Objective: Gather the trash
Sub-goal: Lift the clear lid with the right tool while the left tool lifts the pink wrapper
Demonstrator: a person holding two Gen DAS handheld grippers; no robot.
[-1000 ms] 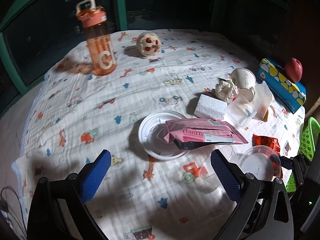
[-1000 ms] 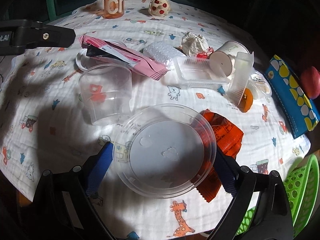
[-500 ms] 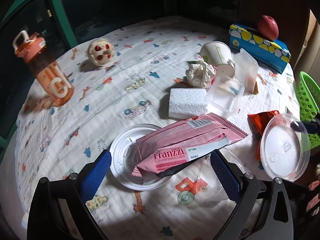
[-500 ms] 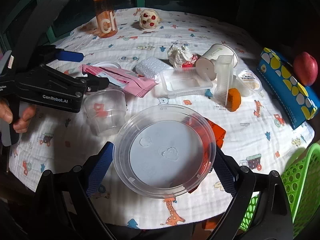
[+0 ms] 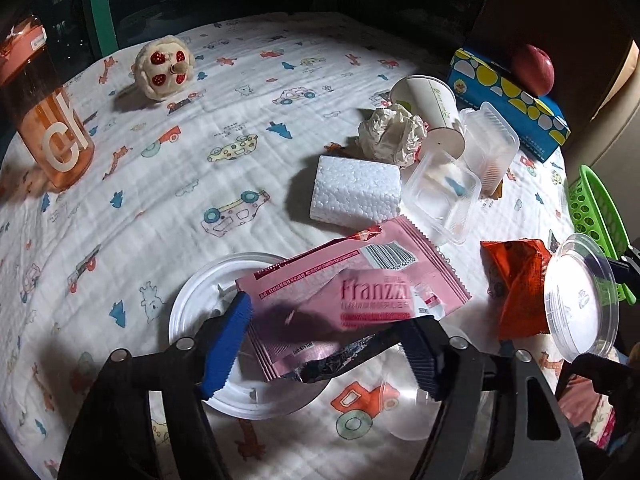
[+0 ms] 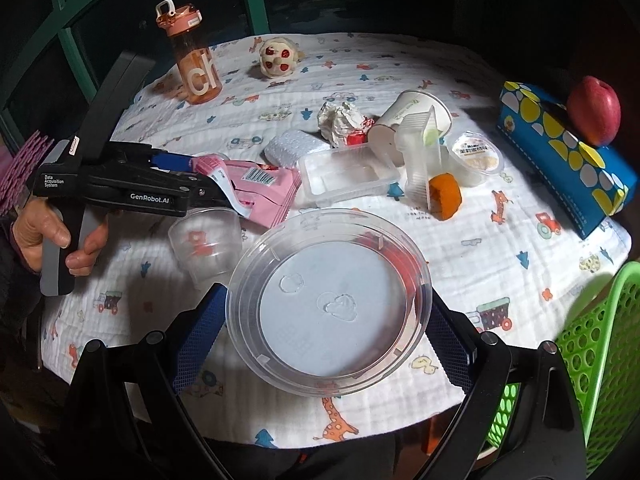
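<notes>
Now my left tongs [image 5: 324, 340] sit low over the desk [image 5: 240, 92] with the pink wafer packet [image 5: 352, 292] between them; the jaws have just been closing, and both blue pads press against the packet's sides, so it is gripped; the packet lies across a white plastic lid [image 5: 188, 320], with a dark torn wrapper [image 5: 332, 364] poking out under its near edge. From the right wrist view the same left tongs [image 6: 224, 184] reach in from the left, the hand [image 6: 44, 236] on the grip, the packet [image 6: 264, 188] caught at their tips just above a clear plastic cup [image 6: 208, 240]. My right tongs [image 6: 324, 320] are clenched on a round clear lid [image 6: 328, 304], one pad at each side of its rim, held off the cloth; a red wrapper [image 5: 516, 284] lies on the desk behind it. Further back rest a foam block [image 5: 356, 192], a crumpled paper ball [image 5: 390, 136], a tipped paper cup [image 5: 428, 108] and a clear tray [image 5: 444, 196]; the green basket [image 6: 596, 340] stands at the right edge of the desk, beside my right tongs; an orange bottle [image 6: 192, 56] stands upright far left.
</notes>
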